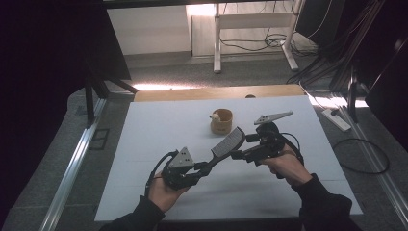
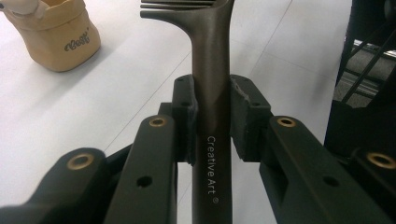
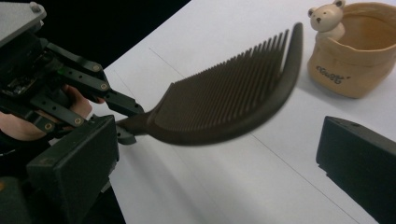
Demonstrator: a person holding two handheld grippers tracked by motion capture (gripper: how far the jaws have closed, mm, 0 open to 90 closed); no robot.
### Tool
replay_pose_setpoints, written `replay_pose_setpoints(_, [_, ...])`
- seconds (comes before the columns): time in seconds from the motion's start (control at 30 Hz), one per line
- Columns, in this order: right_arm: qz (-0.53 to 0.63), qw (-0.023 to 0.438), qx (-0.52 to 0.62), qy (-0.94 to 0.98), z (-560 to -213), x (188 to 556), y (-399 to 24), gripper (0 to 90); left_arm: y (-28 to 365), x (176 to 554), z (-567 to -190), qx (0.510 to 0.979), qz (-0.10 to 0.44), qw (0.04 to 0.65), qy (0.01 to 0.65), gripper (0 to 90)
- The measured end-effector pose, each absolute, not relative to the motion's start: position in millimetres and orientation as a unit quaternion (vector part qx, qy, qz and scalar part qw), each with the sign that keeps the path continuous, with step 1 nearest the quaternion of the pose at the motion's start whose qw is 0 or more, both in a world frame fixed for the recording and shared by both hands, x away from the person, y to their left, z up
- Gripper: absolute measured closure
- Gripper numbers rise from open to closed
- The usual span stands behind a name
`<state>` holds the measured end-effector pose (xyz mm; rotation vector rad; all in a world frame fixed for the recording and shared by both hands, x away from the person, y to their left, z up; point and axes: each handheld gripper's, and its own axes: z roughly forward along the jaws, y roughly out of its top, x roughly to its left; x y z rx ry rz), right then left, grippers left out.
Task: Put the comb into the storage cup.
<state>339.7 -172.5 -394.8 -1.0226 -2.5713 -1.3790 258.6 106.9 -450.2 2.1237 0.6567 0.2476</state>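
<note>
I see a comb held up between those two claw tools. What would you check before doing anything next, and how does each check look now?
1. Left gripper grips the comb handle: ok, both pads press the handle.
2. Comb is off the table: ok, held in the air.
3. Right gripper open, ready to take the comb: ok, jaws wide apart, comb head between them, untouched.
4. Comb head clear of the cup: ok, a gap shows.
5. Cup upright, bear on its rim: ok.
6. Cup empty enough for the comb: cannot tell, inside mostly hidden.
</note>
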Motion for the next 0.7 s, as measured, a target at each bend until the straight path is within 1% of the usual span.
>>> replay_pose_setpoints(0.53, [-0.437, 0.056, -0.337, -0.832, -398, 346, -157, 0.0, 106, 257, -449, 0.854, 0.108, 0.437, 0.262, 72.2])
replay_pose_setpoints(0.63, [-0.438, 0.059, -0.344, -0.828, -398, 348, -158, 3.1, 106, 257, -449, 0.854, 0.110, 0.436, 0.262, 72.2])
replay_pose_setpoints(0.7, [-0.443, 0.067, -0.347, -0.824, -398, 349, -160, 8.2, 106, 257, -450, 0.854, 0.113, 0.435, 0.262, 72.2])
